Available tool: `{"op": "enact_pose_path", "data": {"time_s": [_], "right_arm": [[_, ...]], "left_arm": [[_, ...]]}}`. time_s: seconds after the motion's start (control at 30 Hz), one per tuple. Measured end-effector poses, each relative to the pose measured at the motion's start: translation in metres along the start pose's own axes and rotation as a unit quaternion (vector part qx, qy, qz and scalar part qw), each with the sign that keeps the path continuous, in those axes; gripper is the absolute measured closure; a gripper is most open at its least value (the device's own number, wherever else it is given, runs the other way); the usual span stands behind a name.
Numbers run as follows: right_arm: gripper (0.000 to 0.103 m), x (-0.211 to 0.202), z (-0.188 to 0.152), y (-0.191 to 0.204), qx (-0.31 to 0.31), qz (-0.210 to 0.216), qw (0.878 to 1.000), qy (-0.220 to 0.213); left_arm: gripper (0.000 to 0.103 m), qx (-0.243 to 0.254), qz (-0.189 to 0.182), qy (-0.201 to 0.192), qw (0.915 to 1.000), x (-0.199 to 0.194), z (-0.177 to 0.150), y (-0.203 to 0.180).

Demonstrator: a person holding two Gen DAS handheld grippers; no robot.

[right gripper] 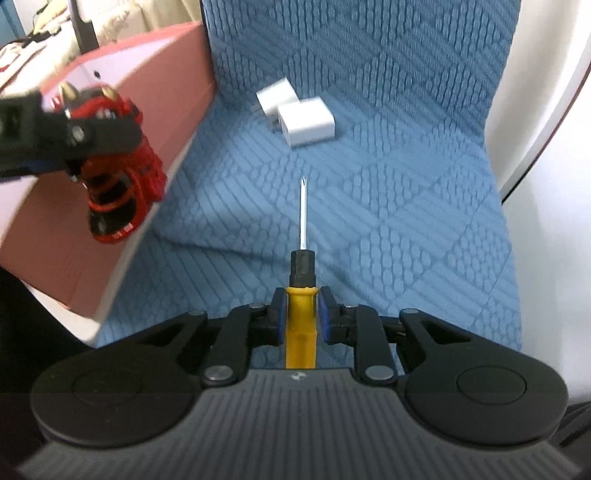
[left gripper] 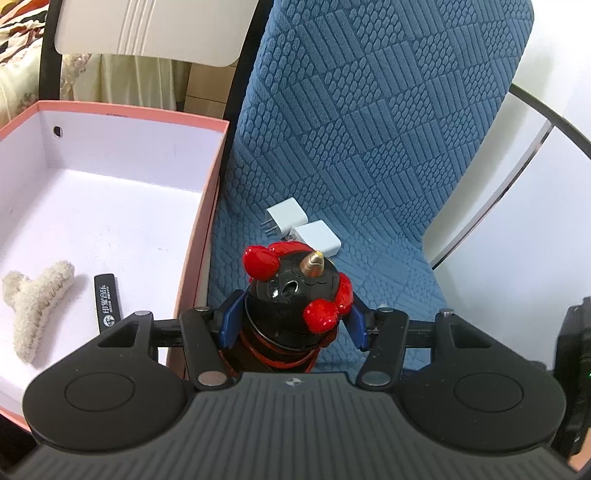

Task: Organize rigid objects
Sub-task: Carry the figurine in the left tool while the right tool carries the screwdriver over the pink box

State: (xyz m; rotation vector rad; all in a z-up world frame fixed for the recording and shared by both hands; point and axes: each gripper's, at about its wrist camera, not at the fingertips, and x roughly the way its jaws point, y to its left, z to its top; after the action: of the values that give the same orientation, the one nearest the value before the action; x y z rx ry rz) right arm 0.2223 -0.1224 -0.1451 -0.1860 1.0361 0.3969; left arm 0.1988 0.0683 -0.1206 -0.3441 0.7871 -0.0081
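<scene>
My left gripper [left gripper: 291, 321] is shut on a black and red toy figure [left gripper: 295, 291] with a gold tip, held above the blue chair seat beside the pink box [left gripper: 207, 206]. The left gripper and the toy [right gripper: 118, 166] also show in the right wrist view, in the air against the box wall [right gripper: 74, 236]. My right gripper [right gripper: 301, 317] is shut on a yellow-handled screwdriver [right gripper: 302, 266], its shaft pointing forward over the seat. Two white chargers [left gripper: 303, 225] lie on the seat; they also show in the right wrist view [right gripper: 295, 114].
The box holds a fluffy beige hair clip [left gripper: 35, 306] and a black flat bar [left gripper: 107, 299] on its white floor. The blue textured cushion [left gripper: 369, 147] covers the chair's seat and back. A white chair back [left gripper: 147, 29] stands behind the box.
</scene>
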Motion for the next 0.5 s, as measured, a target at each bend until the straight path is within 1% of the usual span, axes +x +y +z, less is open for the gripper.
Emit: {"op": "enact_pose_path", "data": {"time_s": [0.27, 0.4, 0.5], "right_arm": [[0.082, -0.034, 0.032, 0.007, -0.006, 0.012, 0.999, -0.05], [0.082, -0.052, 0.053, 0.017, -0.018, 0.019, 0.997, -0.075], [0.082, -0.066, 0.07, 0.025, -0.024, 0.024, 0.995, -0.094]], "left_arm": [[0.041, -0.014, -0.002, -0.006, 0.9999, -0.015, 0.015, 0.007], [0.041, -0.021, -0.002, -0.014, 0.9997, -0.025, 0.028, 0.015], [0.041, -0.031, -0.009, -0.02, 0.9993, -0.033, 0.04, 0.025]]}}
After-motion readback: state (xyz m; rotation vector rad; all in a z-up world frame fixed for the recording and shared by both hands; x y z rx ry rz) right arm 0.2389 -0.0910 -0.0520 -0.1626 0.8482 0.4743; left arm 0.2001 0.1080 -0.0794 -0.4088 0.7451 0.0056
